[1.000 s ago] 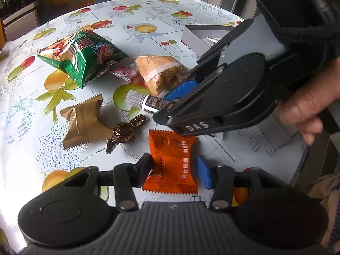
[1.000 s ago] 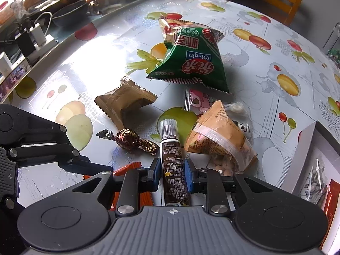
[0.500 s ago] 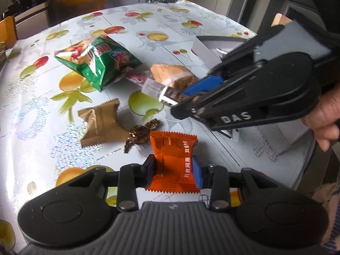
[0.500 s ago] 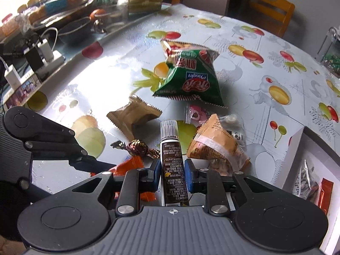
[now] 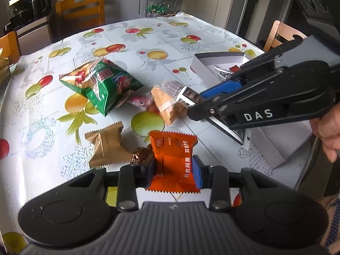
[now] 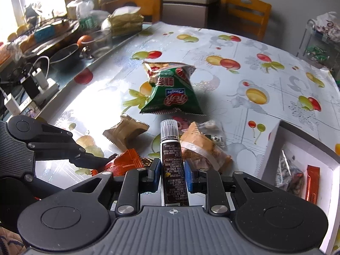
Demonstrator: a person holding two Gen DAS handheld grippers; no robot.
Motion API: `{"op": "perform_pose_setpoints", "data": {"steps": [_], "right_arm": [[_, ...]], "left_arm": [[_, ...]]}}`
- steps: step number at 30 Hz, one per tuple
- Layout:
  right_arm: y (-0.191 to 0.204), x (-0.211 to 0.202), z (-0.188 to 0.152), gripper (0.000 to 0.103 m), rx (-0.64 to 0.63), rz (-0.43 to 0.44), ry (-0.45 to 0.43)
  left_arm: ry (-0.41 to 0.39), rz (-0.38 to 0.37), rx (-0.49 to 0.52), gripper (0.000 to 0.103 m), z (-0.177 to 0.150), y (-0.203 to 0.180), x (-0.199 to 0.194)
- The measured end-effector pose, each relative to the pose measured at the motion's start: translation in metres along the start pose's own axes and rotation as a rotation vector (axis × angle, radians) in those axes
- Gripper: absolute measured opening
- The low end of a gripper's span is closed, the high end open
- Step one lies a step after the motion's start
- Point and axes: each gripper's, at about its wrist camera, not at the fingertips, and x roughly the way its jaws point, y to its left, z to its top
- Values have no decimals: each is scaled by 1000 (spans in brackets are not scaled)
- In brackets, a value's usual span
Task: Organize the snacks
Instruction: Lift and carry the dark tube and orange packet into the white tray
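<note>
Your left gripper (image 5: 173, 169) is clamped on the orange packet (image 5: 173, 161), low centre of its view — keep the squeeze even so it can't slide. Your right gripper (image 6: 172, 175) grips the dark tube (image 6: 173, 170), cap up. Carry both rightward, clear of each other, to the white box (image 6: 274, 148) at the right edge.

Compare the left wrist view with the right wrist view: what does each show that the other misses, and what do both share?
Left wrist only: the left claw shut on the orange packet, seen along its own fingers, and the hand holding the right claw.

Right wrist only: the cluttered side counter with chargers, and the right claw's pads pressed on the brown tube.

Both: the green chip bag, tan wrapper, foil candy, white box.
</note>
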Motion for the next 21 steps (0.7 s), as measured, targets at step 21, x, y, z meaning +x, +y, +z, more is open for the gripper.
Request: {"op": "perform_pose_setpoints", "data": {"steps": [21], "right_arm": [[-61,-47,-25,25,200,-124,-81]], "left_arm": [[-33,-80,110,34,48,-39,14]]}}
